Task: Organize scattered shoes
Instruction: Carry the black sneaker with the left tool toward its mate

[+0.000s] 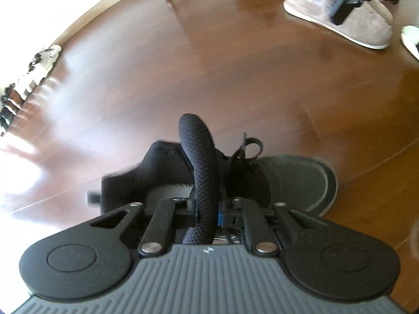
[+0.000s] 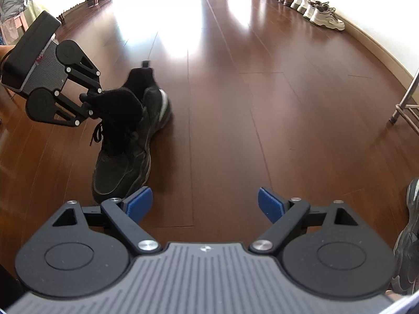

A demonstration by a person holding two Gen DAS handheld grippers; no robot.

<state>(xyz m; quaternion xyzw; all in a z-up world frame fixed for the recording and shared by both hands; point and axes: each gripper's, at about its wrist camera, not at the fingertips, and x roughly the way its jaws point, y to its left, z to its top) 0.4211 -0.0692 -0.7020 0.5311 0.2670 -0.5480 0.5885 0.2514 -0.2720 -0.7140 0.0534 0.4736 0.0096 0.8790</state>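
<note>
With my left tool (image 2: 87, 104) clamped on the padded black knit collar (image 1: 201, 172) of the black high-top lace-up sneaker (image 2: 125, 141), I judge this shoe will be a floppy load. It lies on the brown wooden floor (image 2: 262, 104), left of the middle in the right wrist view, toe towards me and heel further off. The collar is soft, woven fabric that bunches between the pads, so the upper will stretch and the sole will hang and swing once lifted. The rubber sole looks thick, so most of the weight sits low, away from my grip. A firmer hold would be the heel counter or the sidewall just above the sole, where the shoe is stiff. The loose black laces (image 2: 95, 133) could drag or snag.

My right tool (image 2: 205, 204) stands wide open with nothing between its blue pads (image 2: 138, 201), hovering over bare floor near the sneaker's toe. In the left wrist view it is over a fluffy beige slipper with a white sole (image 1: 366, 23) at the far right; that one should be light, soft and squashy, best pinched at the rim of its opening. A row of shoes along the far wall (image 2: 306, 5) suggests where things belong.
</note>
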